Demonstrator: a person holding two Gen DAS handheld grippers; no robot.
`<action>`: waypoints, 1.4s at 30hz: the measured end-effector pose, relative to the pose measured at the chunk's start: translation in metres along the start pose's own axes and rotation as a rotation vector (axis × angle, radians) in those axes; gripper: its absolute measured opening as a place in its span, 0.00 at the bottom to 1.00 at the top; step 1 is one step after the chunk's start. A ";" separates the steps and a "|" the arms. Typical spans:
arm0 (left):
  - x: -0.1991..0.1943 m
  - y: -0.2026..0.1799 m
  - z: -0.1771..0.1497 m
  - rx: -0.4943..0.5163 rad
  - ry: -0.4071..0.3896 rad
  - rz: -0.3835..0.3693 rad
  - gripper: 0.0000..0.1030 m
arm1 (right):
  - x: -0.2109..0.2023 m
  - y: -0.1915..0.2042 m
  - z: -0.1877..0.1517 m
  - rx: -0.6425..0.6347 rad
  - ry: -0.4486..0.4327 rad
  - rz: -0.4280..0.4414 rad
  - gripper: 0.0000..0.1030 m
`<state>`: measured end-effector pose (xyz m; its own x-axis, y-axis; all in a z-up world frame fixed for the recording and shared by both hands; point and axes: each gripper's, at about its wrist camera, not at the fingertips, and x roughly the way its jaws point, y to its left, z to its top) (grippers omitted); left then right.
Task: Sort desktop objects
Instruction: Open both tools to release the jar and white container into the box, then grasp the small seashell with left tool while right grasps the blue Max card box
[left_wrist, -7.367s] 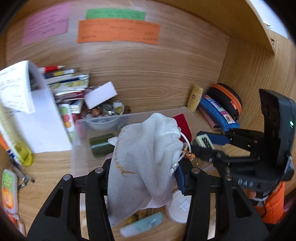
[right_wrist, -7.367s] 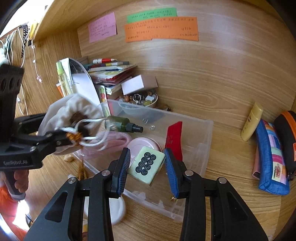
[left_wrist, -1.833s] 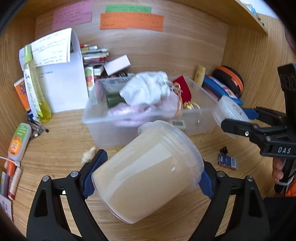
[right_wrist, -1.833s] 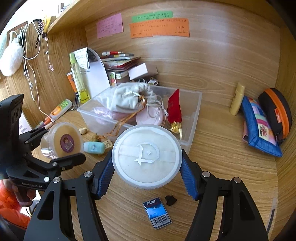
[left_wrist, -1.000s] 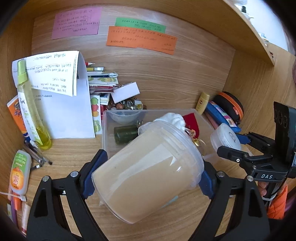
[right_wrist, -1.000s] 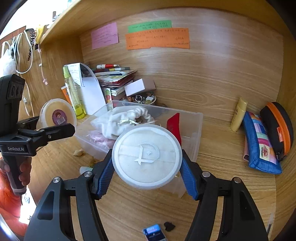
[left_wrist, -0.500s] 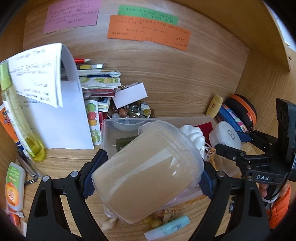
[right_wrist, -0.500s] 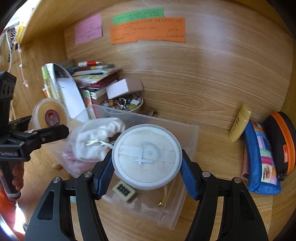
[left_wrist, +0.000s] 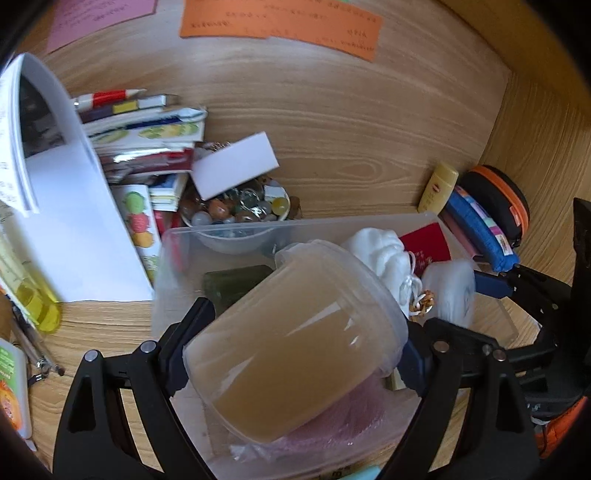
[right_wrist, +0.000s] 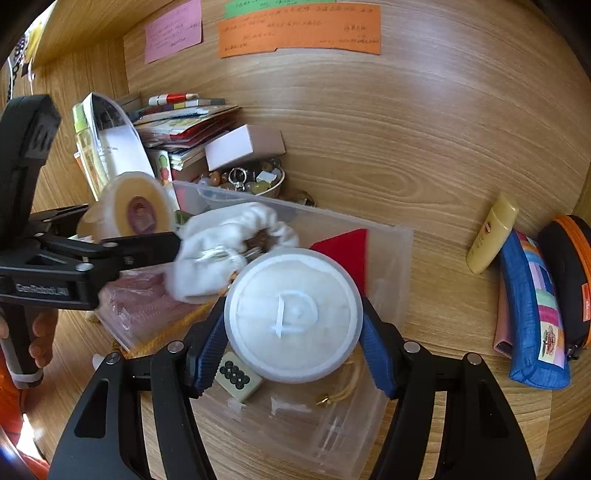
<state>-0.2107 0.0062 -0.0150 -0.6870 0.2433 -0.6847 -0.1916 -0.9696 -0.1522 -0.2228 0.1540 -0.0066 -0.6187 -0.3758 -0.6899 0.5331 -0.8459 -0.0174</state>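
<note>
On the far wooden wall hang an orange note (right_wrist: 299, 31) and a pink note (right_wrist: 173, 31). At the far left a stack of booklets (left_wrist: 144, 136) lies beside a bowl of beads (left_wrist: 240, 210). A white folded paper (left_wrist: 70, 221) stands left.

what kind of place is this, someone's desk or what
Most likely a personal study desk built into a wooden alcove. Sticky notes hang on the back panel, a stack of booklets and pens leans by a bowl of beads, and pencil cases lie beside a clear bin.
</note>
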 end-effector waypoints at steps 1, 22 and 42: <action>0.002 -0.002 -0.001 0.005 0.003 0.002 0.86 | 0.000 0.002 -0.001 -0.012 -0.001 -0.012 0.61; -0.032 0.001 -0.001 0.019 -0.054 0.022 0.93 | -0.009 0.000 0.000 0.015 -0.031 0.063 0.69; -0.092 0.040 -0.043 -0.001 -0.086 0.169 0.97 | -0.072 -0.005 -0.016 0.075 -0.129 0.023 0.82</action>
<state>-0.1255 -0.0562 0.0114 -0.7670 0.0778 -0.6369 -0.0671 -0.9969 -0.0410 -0.1719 0.1912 0.0317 -0.6784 -0.4372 -0.5904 0.5066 -0.8604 0.0550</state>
